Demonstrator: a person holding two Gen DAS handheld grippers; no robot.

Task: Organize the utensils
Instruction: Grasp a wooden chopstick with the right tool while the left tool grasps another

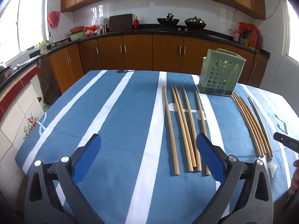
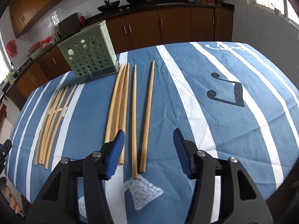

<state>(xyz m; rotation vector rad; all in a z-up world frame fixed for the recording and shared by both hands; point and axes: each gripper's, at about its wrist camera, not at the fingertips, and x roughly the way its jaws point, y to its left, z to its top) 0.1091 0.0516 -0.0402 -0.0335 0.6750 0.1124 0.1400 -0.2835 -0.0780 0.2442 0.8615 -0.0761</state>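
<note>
A green perforated utensil holder [image 1: 222, 74] [image 2: 89, 59] stands upright at the far side of a table under a blue, white-striped cloth [image 1: 121, 112] [image 2: 224, 130]. Several wooden chopsticks [image 1: 185, 130] lie side by side in front of it on the left, and another bundle [image 1: 252, 127] lies to its right. My left gripper [image 1: 149, 138] is open above the cloth, its right finger over the near ends of the left bundle. My right gripper [image 2: 148, 132] is open and holds nothing. Two separate chopsticks [image 2: 142, 112] lie on the cloth below its jaws, and the tight bundle [image 2: 119, 100] runs under its left finger.
Brown kitchen cabinets and a dark counter [image 1: 130, 31] with woks run behind the table. White mesh patches [image 2: 142, 192] lie on the cloth near the front edge. A hand [image 1: 295, 183] shows at the right border. The cloth right of the chopsticks carries a printed music note [image 2: 228, 91].
</note>
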